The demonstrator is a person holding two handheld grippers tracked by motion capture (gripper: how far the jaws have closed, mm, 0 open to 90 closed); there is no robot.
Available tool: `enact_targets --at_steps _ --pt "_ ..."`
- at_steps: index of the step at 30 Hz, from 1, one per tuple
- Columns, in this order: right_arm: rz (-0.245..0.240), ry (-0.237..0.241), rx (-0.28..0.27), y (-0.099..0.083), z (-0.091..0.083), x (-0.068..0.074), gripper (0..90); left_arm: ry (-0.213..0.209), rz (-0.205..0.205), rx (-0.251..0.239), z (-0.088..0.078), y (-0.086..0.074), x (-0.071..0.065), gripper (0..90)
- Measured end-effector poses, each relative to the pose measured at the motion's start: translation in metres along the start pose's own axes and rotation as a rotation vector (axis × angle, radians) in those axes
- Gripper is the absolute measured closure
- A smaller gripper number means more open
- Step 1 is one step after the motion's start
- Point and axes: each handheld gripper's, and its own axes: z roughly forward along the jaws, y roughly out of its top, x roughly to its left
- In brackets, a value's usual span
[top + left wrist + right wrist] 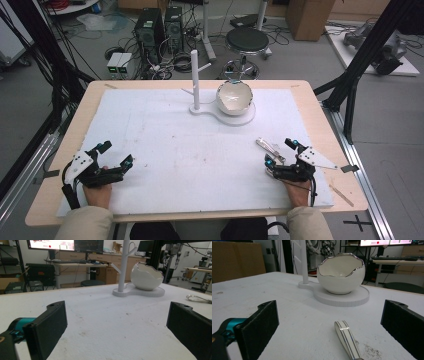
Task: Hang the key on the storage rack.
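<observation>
Striped handle [347, 340] on table, between wide-open jaws of right tool [329, 327]

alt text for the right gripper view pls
A striped spoon-like handle lies on the white table between the right gripper's two open black jaws, untouched. Beyond it a white eggshell-shaped bowl sits on a white stand with an upright post.
</observation>
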Motion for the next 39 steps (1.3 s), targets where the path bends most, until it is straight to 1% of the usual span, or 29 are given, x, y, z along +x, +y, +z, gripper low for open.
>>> enact_targets --at_steps 4,12,13,14,16,17,19,21,22,23,25,27,28,29,30,31,32,33,34,35,36,39 --pt "-0.009 0.001 0.0 0.0 0.0 0.0 0.6 0.001 0.002 -0.004 0.0 0.0 -0.001 3.5" --pt "-0.01 0.0 0.01 0.0 0.001 0.001 0.6 -0.001 0.007 -0.001 0.0 0.0 -0.001 3.5" --pt "-0.022 -0.003 0.009 0.0 0.001 0.001 0.6 -0.002 0.007 -0.002 0.0 0.0 -0.001 3.5" --pt "-0.022 -0.003 0.009 0.0 0.001 0.001 0.6 -0.001 0.008 -0.001 0.0 0.0 -0.001 3.5" --pt "-0.02 -0.005 0.027 0.001 0.002 0.002 0.6 -0.002 0.006 -0.002 0.0 0.0 -0.001 3.5" --pt "-0.02 -0.005 0.027 0.001 0.002 0.002 0.6 -0.002 0.008 -0.001 0.0 0.0 -0.001 3.5" --pt "-0.015 -0.006 0.041 0.002 0.004 0.002 0.6 -0.004 0.007 -0.003 0.0 0.0 -0.001 3.5" --pt "-0.007 -0.009 0.043 0.002 0.005 0.0 0.6 -0.005 0.007 -0.003 0.0 0.0 -0.001 3.5" --pt "0.009 -0.007 0.04 0.003 0.005 -0.001 0.5 -0.005 0.007 -0.003 0.0 0.0 -0.001 3.5" --pt "0.029 0.005 0.044 0.003 0.006 -0.003 0.5 -0.006 0.009 -0.002 0.0 0.0 -0.001 3.5" --pt "0.054 0.015 0.065 0.008 0.007 -0.007 0.6 -0.006 0.012 -0.003 0.0 0.0 -0.001 3.5" --pt "0.047 0.012 0.085 0.017 0.007 -0.01 0.6 -0.005 0.009 -0.002 0.0 0.0 -0.001 3.5" --pt "0.047 0.012 0.085 0.017 0.007 -0.01 0.6 -0.006 0.009 -0.003 0.0 0.0 -0.001 3.5" --pt "0.042 0.009 0.092 0.022 0.006 -0.011 0.5 -0.005 0.009 -0.003 0.0 0.0 -0.001 3.5" --pt "0.031 0.003 0.101 0.033 0.004 -0.015 0.5 -0.007 0.011 -0.003 0.0 0.0 -0.001 3.5" --pt "0.029 0.001 0.109 0.039 0.004 -0.017 0.6 -0.007 0.011 -0.003 0.0 0.0 -0.001 3.5" --pt "0.024 -0.004 0.12 0.044 0.003 -0.018 0.6 -0.007 0.012 -0.003 0.0 0.0 -0.001 3.5" --pt "0.024 -0.004 0.12 0.044 0.003 -0.018 0.6 -0.007 0.013 -0.003 0.0 0.0 -0.001 3.5" --pt "0.025 -0.005 0.153 0.054 0.003 -0.021 0.6 -0.008 0.013 -0.003 0.0 0.0 -0.001 3.5" --pt "0.025 -0.005 0.153 0.054 0.003 -0.021 0.6 -0.008 0.012 -0.003 0.0 0.0 -0.001 3.5" --pt "0.01 0.004 0.187 0.064 0.003 -0.025 0.6 -0.008 0.012 -0.004 0.0 0.0 -0.001 3.5" --pt "-0.012 0.011 0.254 0.076 0.005 -0.029 0.6 -0.01 0.013 -0.004 0.0 0.0 -0.001 3.5"
